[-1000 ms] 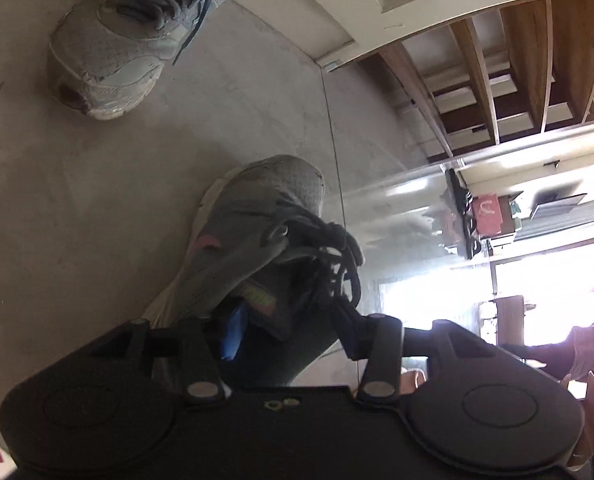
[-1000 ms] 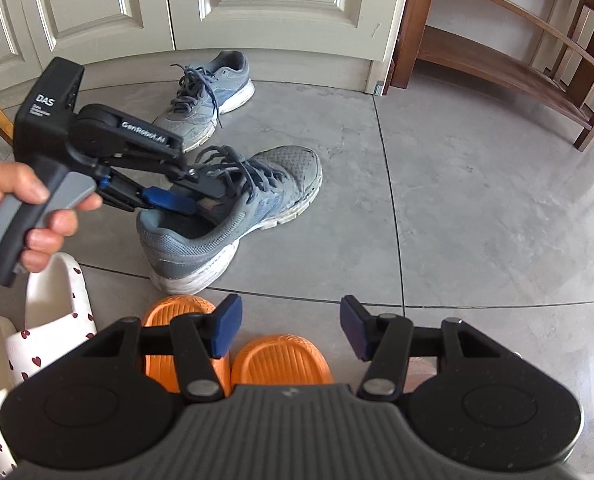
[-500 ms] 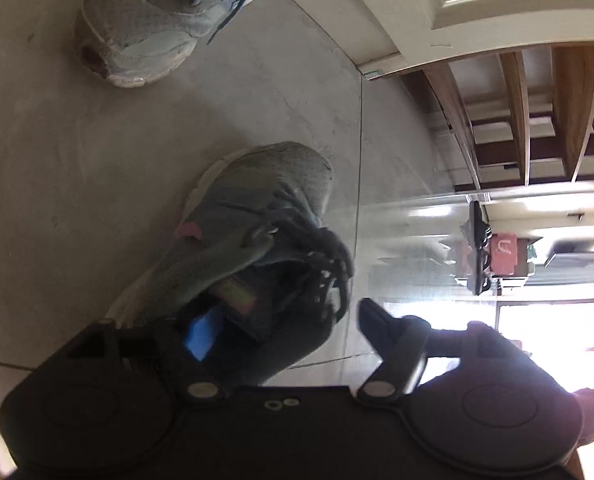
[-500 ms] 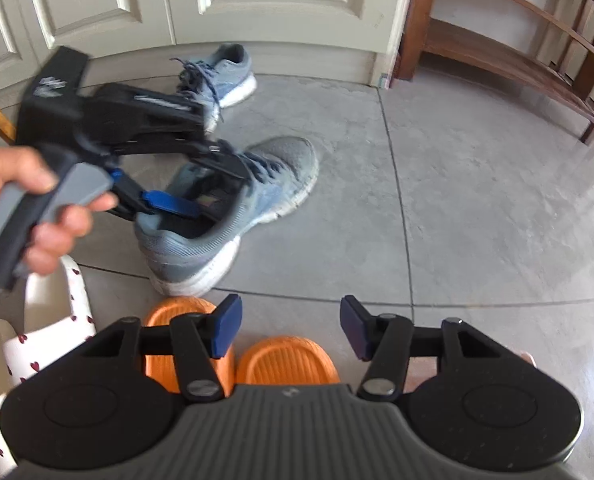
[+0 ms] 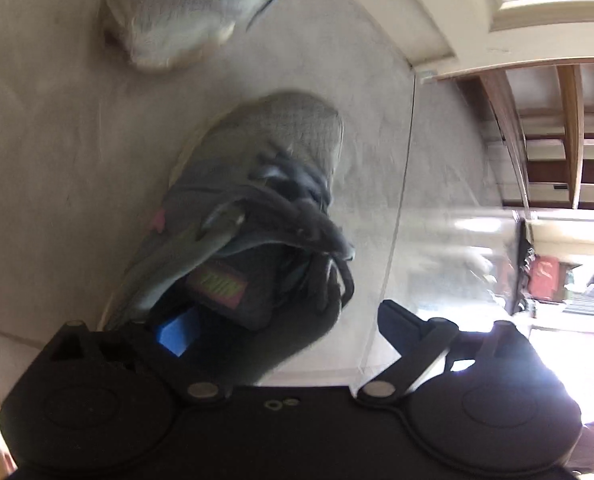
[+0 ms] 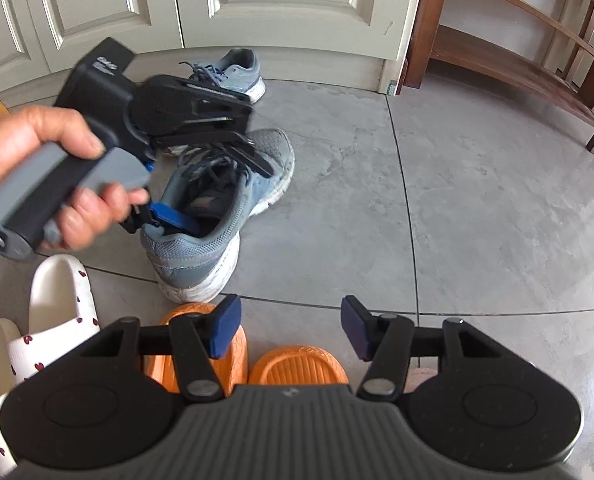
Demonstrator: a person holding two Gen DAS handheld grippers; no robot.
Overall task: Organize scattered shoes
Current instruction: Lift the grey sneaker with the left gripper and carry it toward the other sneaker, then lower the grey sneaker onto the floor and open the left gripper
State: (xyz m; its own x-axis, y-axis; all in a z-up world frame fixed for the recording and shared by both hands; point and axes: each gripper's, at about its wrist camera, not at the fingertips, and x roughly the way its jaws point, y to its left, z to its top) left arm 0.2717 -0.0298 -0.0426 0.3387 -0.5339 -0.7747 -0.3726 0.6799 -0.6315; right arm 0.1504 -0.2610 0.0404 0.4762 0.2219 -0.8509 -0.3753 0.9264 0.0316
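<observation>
Left gripper (image 6: 227, 196) is opening wide around the near grey sneaker (image 6: 225, 216) mid-frame, one finger inside its collar. Right gripper (image 6: 289, 330) is sitting half-open, empty, over orange slippers (image 6: 297, 366) at bottom.

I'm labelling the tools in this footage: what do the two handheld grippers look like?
Both are black, with two round discs at the base, silver pivot pins and linkage arms carrying blue-padded fingers. The right gripper has a ribbed grey body. The left gripper has a grey-and-black pistol handle and small white lettering, too blurred to read. No sleeve shows.
</observation>
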